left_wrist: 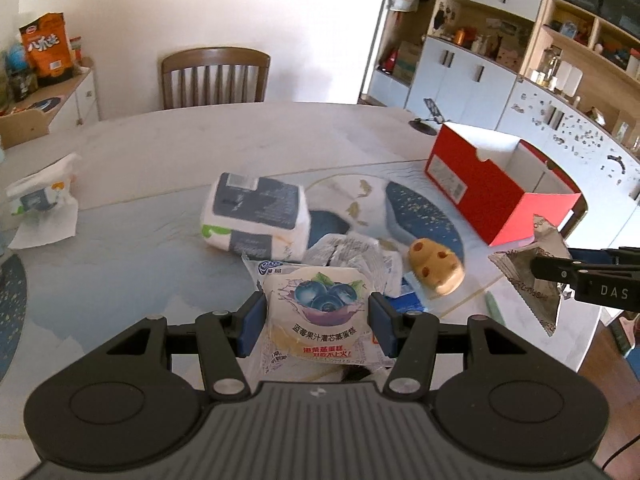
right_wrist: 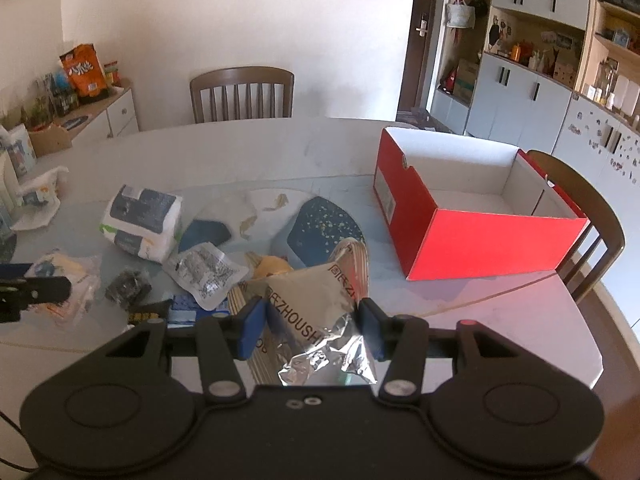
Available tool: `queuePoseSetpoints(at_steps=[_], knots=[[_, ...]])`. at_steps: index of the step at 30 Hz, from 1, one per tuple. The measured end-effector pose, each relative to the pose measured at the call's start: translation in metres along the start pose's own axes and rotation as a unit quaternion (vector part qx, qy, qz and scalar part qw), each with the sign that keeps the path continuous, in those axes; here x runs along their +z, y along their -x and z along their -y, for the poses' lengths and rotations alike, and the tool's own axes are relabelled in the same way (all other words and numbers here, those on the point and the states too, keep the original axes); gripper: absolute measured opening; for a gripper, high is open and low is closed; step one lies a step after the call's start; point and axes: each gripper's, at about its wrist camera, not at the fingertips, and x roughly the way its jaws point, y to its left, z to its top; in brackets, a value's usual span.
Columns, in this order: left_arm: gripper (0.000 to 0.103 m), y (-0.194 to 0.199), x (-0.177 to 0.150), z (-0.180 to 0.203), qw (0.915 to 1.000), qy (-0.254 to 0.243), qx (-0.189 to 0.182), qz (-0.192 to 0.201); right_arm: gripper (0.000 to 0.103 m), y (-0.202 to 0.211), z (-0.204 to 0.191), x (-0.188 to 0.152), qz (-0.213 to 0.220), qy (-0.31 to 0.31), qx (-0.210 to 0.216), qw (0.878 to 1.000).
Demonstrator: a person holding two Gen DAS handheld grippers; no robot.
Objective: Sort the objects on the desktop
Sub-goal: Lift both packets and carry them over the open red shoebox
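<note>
Your left gripper [left_wrist: 316,322] squeezes the blueberry cake pack [left_wrist: 316,316]; your right gripper [right_wrist: 312,326] squeezes the silver foil packet [right_wrist: 316,312]. Both are lifted. Next, I think, carry them to the red box [right_wrist: 476,240] at the frame's right and let go.

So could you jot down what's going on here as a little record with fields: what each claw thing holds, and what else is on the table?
left gripper: shut on the blueberry cake packet
right gripper: shut on the silver foil snack bag
red box: open, looks empty, on the table's right side
table: pale, round edged
tissue pack: lying behind the pile
loose wrappers: heaped at the middle
yellow spotted toy: beside the wrappers
chair: at the far side
</note>
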Motion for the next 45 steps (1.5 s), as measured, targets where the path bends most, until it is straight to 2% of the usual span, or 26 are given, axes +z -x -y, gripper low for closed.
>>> queuePoseSetpoints(at_steps=[8,30,45], knots=[[0.055,-0.005,0.017,0.018,0.9999,-0.007,-0.007,0.004,0.050,0.005,0.019,0.017,0.001,-0.005,0.025,1.000],[0.055,-0.053,0.084,0.123,0.9991,0.023,0.031,0.019,0.050,-0.027,0.125,0.091,0.001,0.067,0.134,0.989],[0.055,-0.098,0.132,0.195,0.9997,-0.006,0.010,0.023,0.050,-0.046,0.187,0.120,0.009,0.068,0.146,0.987]])
